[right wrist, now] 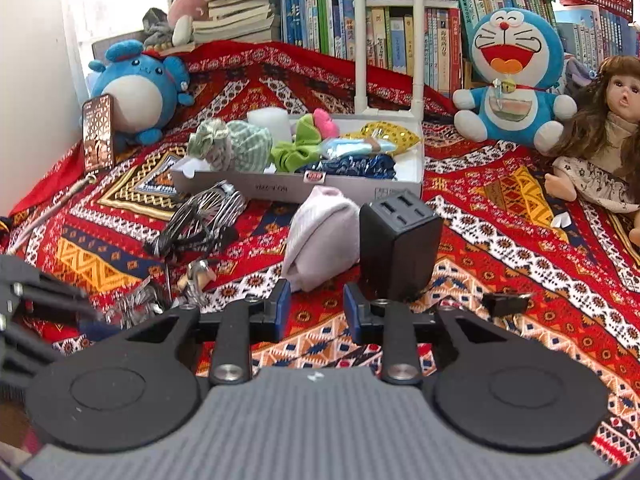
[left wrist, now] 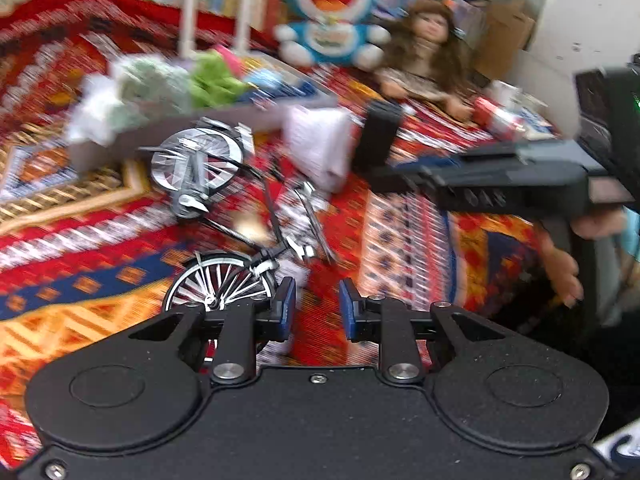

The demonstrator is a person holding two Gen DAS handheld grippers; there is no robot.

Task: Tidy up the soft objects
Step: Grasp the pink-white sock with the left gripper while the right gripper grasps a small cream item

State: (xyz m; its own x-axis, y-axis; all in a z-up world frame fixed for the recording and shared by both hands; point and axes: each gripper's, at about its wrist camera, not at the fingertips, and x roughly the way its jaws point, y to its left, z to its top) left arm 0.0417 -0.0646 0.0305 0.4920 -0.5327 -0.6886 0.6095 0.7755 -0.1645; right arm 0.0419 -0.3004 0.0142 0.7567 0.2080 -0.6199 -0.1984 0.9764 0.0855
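A pale pink folded cloth (right wrist: pixel 320 236) lies on the patterned blanket in front of a white box (right wrist: pixel 296 190) that holds several soft items, green, pink and blue. My right gripper (right wrist: pixel 317 308) hovers just short of the cloth, its pads close together with nothing between them. In the blurred left wrist view the same cloth (left wrist: pixel 316 144) and box (left wrist: pixel 224 120) sit further ahead. My left gripper (left wrist: pixel 318 304) is shut on nothing, low over the blanket beside a toy bicycle (left wrist: pixel 224 216).
A black charger block (right wrist: pixel 400 244) stands right of the cloth. A blue cat plush (right wrist: pixel 512 76), a doll (right wrist: pixel 600 140) and a round blue plush (right wrist: pixel 136 88) line the back, before bookshelves. A small black clip (right wrist: pixel 506 304) lies at right. A hand (left wrist: pixel 560 272) shows at right.
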